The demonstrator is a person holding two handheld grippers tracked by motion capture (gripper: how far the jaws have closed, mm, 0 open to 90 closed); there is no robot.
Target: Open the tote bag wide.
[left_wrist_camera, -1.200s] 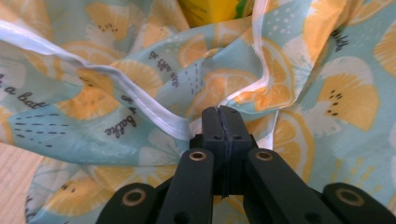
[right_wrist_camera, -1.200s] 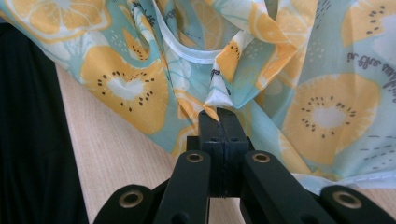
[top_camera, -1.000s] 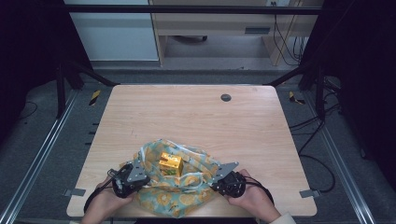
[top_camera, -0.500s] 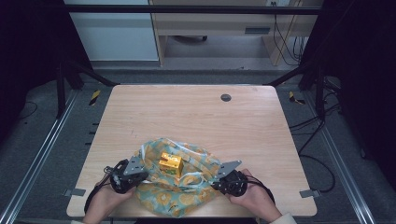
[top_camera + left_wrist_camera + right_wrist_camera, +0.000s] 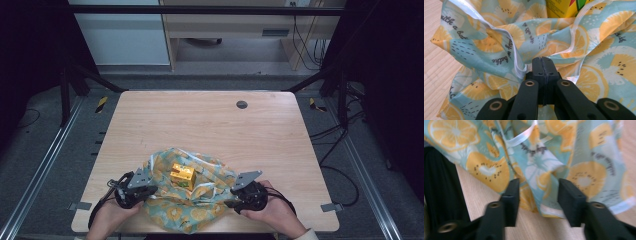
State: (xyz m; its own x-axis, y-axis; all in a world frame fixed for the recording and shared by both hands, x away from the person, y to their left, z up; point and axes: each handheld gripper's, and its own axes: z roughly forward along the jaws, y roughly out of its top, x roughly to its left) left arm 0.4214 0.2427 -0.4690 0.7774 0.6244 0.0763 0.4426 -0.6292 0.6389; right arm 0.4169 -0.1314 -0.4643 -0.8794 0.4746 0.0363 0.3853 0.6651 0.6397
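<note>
Right gripper (image 5: 537,188) jaws have just been opening; a fold of the lemon-print bag (image 5: 192,195) sits loose between them. Left gripper (image 5: 543,66) is clamped tight on the bag's other side. Beyond both, a yellow carton (image 5: 182,175) lies on the bag at the table's (image 5: 210,120) near edge.

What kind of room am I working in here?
Probably a lab recording rig, not a home: a bare wooden table inside a black metal frame, loose cables by the back bench, and dark carpet.
</note>
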